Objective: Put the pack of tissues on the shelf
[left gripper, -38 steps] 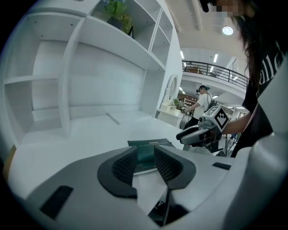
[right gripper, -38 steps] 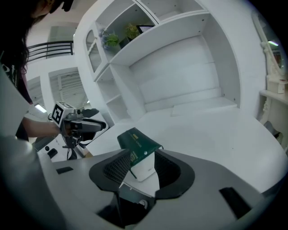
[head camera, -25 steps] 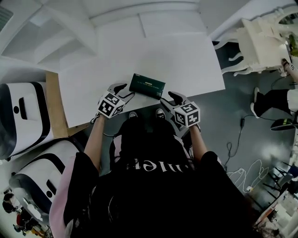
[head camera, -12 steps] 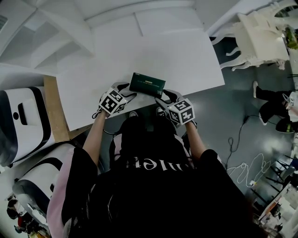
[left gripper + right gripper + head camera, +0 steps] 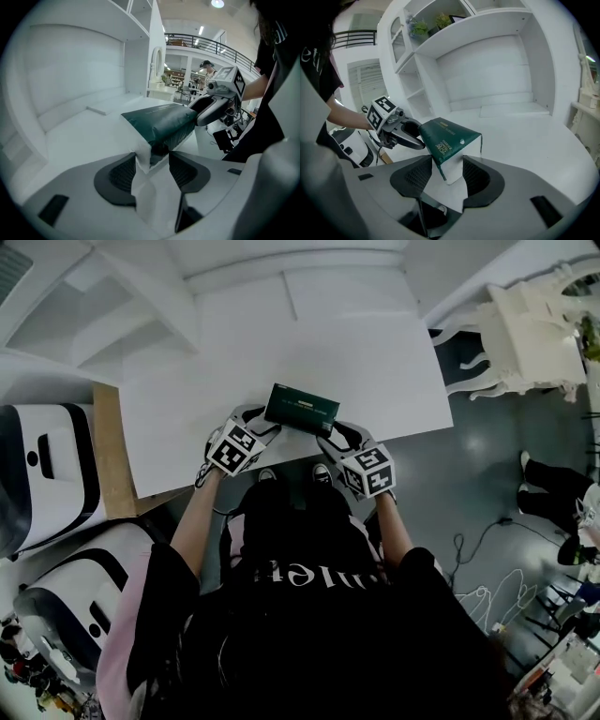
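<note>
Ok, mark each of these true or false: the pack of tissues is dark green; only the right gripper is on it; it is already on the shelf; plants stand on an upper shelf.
1. The pack of tissues is dark green. True.
2. Only the right gripper is on it. False: the left gripper grips the other end.
3. It is already on the shelf. False: it is at the white table's near edge.
4. Plants stand on an upper shelf. True.
</note>
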Action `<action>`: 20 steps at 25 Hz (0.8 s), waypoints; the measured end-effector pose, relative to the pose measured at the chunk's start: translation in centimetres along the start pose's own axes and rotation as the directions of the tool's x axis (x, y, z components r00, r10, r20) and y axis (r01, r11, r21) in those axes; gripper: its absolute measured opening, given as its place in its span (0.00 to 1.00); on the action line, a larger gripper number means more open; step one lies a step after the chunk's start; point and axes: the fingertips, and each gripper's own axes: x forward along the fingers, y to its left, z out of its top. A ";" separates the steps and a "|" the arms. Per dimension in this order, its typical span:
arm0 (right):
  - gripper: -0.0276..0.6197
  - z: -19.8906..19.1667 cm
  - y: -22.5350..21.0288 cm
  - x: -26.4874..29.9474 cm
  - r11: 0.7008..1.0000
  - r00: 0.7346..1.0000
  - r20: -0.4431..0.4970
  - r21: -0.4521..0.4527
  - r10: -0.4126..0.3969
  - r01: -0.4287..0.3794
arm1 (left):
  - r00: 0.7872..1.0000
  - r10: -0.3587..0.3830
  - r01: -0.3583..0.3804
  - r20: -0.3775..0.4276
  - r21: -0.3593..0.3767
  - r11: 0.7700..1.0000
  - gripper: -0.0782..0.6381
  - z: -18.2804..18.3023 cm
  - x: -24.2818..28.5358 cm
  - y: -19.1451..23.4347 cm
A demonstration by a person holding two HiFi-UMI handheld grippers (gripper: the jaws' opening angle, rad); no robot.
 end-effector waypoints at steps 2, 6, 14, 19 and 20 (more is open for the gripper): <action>0.38 1.2 -0.7 -0.5 1.000 1.000 0.025 -0.009 0.017 -0.017 | 0.999 0.035 -0.034 0.026 -0.006 0.999 0.43 1.1 -0.1 0.4; 0.38 3.4 -1.0 -1.1 0.996 0.999 0.026 -0.076 0.046 -0.044 | 0.995 0.080 -0.080 0.056 0.002 0.997 0.43 4.1 -2.2 0.3; 0.38 12.2 -1.5 -1.6 0.923 0.987 0.040 -0.361 0.154 -0.130 | 0.948 0.294 -0.288 0.125 -0.065 0.955 0.43 8.7 -6.1 3.1; 0.38 15.9 -0.5 -1.4 0.866 0.964 0.043 -0.452 0.261 -0.215 | 0.888 0.437 -0.422 0.145 -0.125 0.898 0.43 10.5 -9.6 4.1; 0.38 16.3 -0.1 -1.3 0.852 0.958 0.040 -0.470 0.282 -0.231 | 0.873 0.464 -0.447 0.147 -0.139 0.884 0.43 10.7 -10.4 4.3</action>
